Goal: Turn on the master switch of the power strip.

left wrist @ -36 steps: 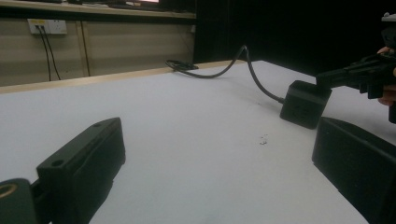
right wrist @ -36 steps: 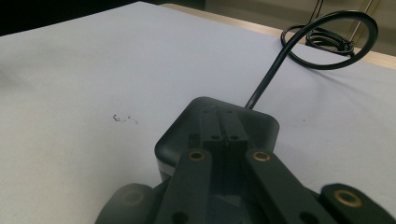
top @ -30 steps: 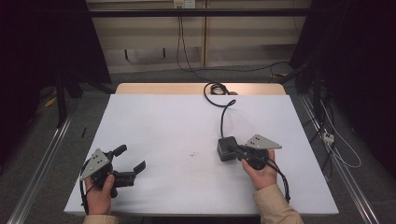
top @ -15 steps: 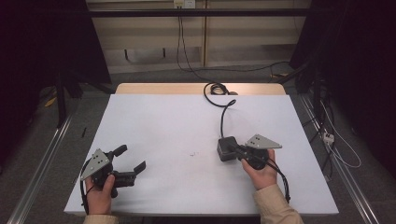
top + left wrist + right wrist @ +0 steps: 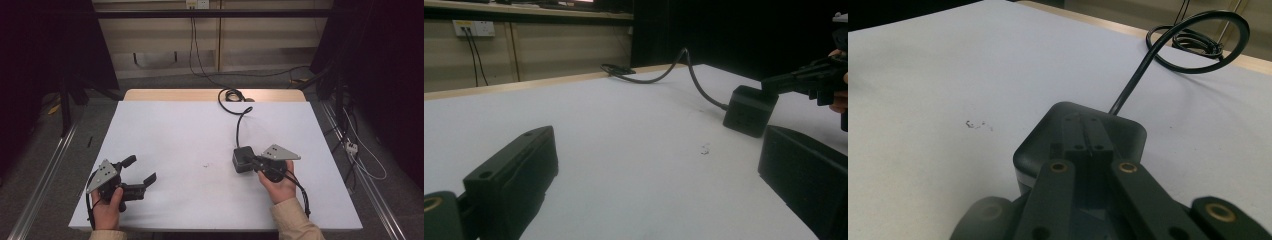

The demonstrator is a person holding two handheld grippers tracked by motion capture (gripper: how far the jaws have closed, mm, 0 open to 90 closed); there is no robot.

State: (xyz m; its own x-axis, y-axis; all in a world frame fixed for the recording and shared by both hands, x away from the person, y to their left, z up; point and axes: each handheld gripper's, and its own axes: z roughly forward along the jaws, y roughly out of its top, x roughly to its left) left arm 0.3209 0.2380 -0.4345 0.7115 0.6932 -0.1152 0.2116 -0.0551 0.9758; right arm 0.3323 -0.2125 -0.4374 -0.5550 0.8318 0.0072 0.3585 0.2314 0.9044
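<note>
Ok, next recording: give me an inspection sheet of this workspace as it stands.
Surface: white table, one small dark speck.
Job's things: black power brick lying flat, its cord running to the far edge.
Clutter: nothing seen.
Grippers: right tongs shut, resting on top of the brick; left tongs open, nothing between them.
Cables: cord coiled at the far edge; wall cables behind.
Surroundings: dark curtains, floor rails.

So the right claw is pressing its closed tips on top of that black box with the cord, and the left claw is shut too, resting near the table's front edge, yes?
Not quite. The left claw is open: the left gripper view shows its two jaws wide apart with bare table between them. The rest holds: the right claw has its closed tips on top of the black box with the cord.
</note>
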